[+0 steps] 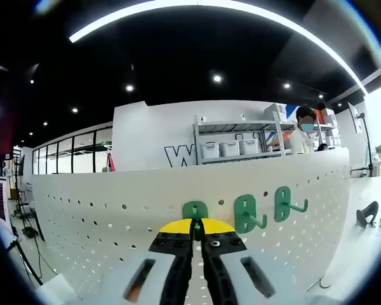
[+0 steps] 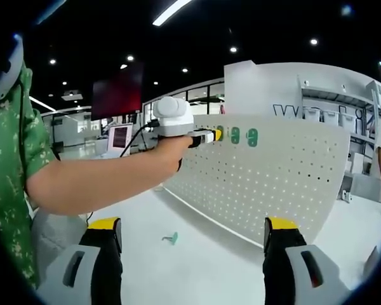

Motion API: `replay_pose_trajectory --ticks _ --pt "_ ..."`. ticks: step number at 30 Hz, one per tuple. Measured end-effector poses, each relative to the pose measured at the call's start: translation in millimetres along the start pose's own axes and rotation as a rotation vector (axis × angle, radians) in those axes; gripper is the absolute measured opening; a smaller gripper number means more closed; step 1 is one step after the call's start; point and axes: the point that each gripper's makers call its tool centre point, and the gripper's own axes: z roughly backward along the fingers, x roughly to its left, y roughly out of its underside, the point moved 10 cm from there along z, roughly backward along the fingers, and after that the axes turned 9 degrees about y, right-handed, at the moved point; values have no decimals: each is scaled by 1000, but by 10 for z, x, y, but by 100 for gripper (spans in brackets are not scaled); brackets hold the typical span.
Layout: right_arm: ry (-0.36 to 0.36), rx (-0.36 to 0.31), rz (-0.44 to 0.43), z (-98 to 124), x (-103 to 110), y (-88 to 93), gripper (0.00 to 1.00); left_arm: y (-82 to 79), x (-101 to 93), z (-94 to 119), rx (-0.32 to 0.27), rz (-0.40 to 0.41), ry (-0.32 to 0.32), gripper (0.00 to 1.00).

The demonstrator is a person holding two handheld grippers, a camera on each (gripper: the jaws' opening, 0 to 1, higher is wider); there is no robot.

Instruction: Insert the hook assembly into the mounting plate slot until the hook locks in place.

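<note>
Left gripper [image 1: 197, 236], jaws clamped on a green hook [image 1: 195, 211] at the pegboard [image 1: 101, 222], could skew it and miss locking.

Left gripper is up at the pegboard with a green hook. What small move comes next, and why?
Probably press the left gripper gently straight into the white perforated pegboard. Its fingers look closed on the green plastic hook, already against the board beside two mounted green hooks, so seating seems unfinished.
</note>
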Motion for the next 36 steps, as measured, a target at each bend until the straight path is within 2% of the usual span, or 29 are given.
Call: replay_pose_trajectory --ticks 4,36 --pt "1 1 2 -2 -3 -1 95 29 12 1 10 21 -4 13" --pt "-4 -2 13 8 62 -32 95 36 -25 81 5 47 26 29"
